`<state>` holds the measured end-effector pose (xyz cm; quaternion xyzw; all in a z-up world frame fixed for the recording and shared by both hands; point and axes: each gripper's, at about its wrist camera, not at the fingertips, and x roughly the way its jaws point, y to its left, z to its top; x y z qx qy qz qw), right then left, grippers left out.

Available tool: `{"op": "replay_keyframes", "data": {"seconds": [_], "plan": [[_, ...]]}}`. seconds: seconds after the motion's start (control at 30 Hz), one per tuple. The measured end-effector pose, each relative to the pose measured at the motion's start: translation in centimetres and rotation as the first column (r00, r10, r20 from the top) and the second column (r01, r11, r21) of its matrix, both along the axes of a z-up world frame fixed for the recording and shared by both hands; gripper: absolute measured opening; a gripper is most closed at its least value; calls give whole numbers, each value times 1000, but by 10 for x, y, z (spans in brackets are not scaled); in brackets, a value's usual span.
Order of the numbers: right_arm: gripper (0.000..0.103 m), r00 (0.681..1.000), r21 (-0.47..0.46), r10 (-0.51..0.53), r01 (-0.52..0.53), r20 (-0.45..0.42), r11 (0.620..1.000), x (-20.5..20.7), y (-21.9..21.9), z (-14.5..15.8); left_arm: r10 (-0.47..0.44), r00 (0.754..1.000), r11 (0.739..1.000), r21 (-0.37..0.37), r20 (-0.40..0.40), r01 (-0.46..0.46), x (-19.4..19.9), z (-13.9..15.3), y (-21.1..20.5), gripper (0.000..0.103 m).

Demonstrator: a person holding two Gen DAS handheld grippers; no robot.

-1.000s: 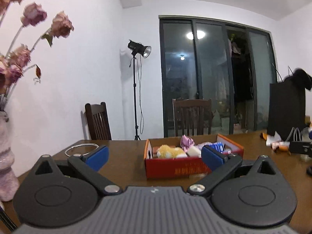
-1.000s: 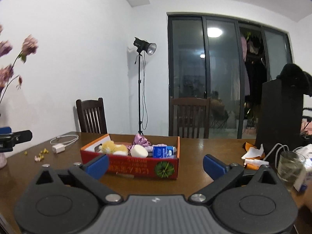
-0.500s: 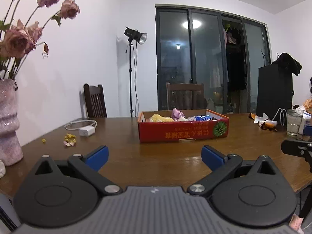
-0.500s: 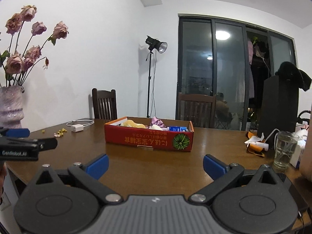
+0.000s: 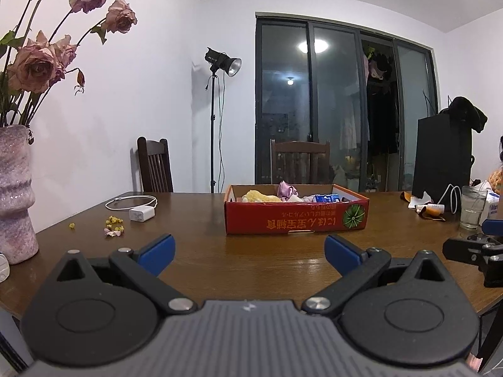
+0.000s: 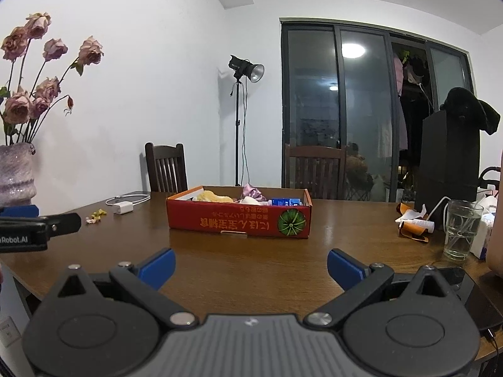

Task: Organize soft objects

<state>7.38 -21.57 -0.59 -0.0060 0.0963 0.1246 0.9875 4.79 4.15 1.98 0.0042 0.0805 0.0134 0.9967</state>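
Both your grippers hang back, spread wide and empty, short of the red box (image 5: 295, 216) at 12 o'clock on the table (image 5: 251, 260).

The box lies long axis 9-to-3, print facing you. Inside sit a yellow soft piece (image 5: 259, 196), a pink cloth (image 5: 286, 189) and a blue carton (image 5: 327, 198). That fits sorting finished or pending, so your left gripper (image 5: 250, 249) and right gripper (image 6: 251, 263) have no settled next move.

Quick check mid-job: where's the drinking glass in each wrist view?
Left wrist: drinking glass at the far right, right of the red cardboard box.
Right wrist: drinking glass at right, nearer and larger, right of the box.
Shared landmark: the studio light on its stand.
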Motion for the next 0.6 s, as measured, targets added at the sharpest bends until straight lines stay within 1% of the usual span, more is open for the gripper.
{"op": "replay_keyframes", "data": {"seconds": [0.2,0.6], "plan": [[103,1000,-4,9,-9,-19,1000,2,2,-2,3,1000,1000,1,-5,-3,0,0,1,103],[103,1000,5,0,0,-19,1000,3,1,-2,-3,1000,1000,2,-8,3,0,-2,4,103]]}}
